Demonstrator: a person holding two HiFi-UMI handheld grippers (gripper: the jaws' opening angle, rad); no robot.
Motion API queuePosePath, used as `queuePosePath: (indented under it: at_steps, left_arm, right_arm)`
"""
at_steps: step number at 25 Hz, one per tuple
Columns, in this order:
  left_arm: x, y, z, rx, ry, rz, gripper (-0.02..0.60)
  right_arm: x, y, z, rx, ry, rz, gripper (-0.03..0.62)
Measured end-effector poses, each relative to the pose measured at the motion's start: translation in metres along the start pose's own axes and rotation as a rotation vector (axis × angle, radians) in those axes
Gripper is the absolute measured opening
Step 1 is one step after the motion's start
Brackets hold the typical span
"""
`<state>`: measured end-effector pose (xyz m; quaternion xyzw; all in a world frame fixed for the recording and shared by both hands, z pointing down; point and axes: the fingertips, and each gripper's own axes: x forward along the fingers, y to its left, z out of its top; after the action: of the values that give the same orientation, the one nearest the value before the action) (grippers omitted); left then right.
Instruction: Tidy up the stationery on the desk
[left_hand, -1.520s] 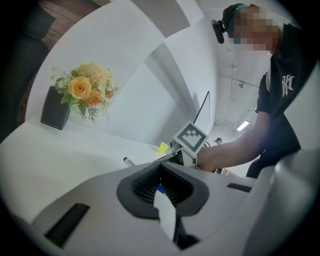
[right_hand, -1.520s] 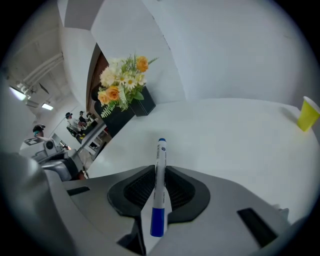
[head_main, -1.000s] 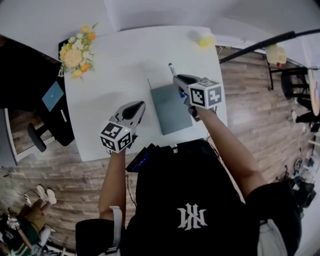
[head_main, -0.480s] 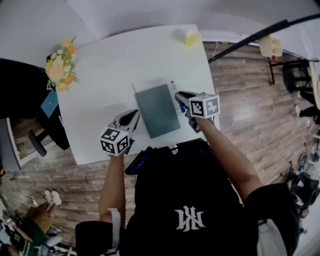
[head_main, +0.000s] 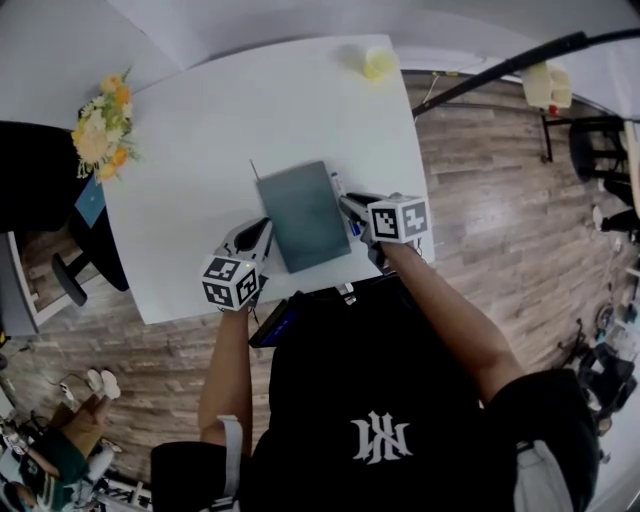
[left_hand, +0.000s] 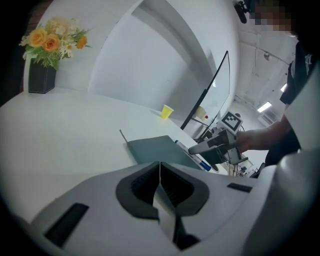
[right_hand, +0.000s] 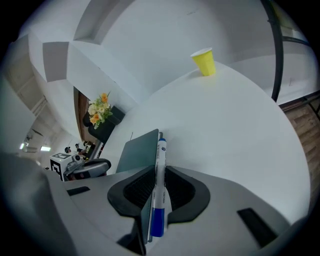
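Observation:
A grey-green notebook (head_main: 300, 213) lies closed on the white desk (head_main: 200, 140). My right gripper (head_main: 346, 204) is shut on a white marker with a blue cap (right_hand: 159, 175), which points along the notebook's right edge (right_hand: 137, 150). I cannot tell whether the marker touches the desk. My left gripper (head_main: 264, 232) is shut and empty at the notebook's near left corner. In the left gripper view its jaws (left_hand: 160, 167) meet, with the notebook (left_hand: 152, 150) and the right gripper (left_hand: 212, 147) beyond them. A thin dark stick (head_main: 253, 168) pokes out past the notebook's far left corner.
A yellow paper cup (head_main: 377, 63) stands at the desk's far right corner. A vase of orange and white flowers (head_main: 97, 128) sits at the left edge. A dark slanted pole (head_main: 500, 68) crosses behind the desk on the right. Wooden floor surrounds the desk.
Both grippers have come down and nearer to the desk's front edge. The right one carried the marker from over the notebook's far corner to its right edge. The left one sank to the near left corner.

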<state>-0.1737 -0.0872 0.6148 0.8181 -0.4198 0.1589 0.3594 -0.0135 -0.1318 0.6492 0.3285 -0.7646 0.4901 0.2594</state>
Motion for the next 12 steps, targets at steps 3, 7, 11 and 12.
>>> queuePosePath:
  at_steps: [3,7,11,12]
  left_arm:
    - [0.003,0.002,-0.005,-0.006,0.014,0.009,0.010]
    - [0.004,0.002,-0.011,-0.017,0.027,0.016,0.028]
    - [0.004,0.000,-0.015,-0.016,0.041,0.019,0.035]
    - [0.004,0.000,-0.016,-0.014,0.045,0.022,0.038]
  right_arm:
    - [0.004,0.001,-0.006,-0.007,0.021,0.005,0.089]
    - [0.007,0.001,-0.009,-0.013,0.040,0.010,0.089]
    - [0.008,0.002,-0.009,-0.017,0.053,0.014,0.089]
    - [0.008,0.002,-0.009,-0.017,0.055,0.015,0.089]
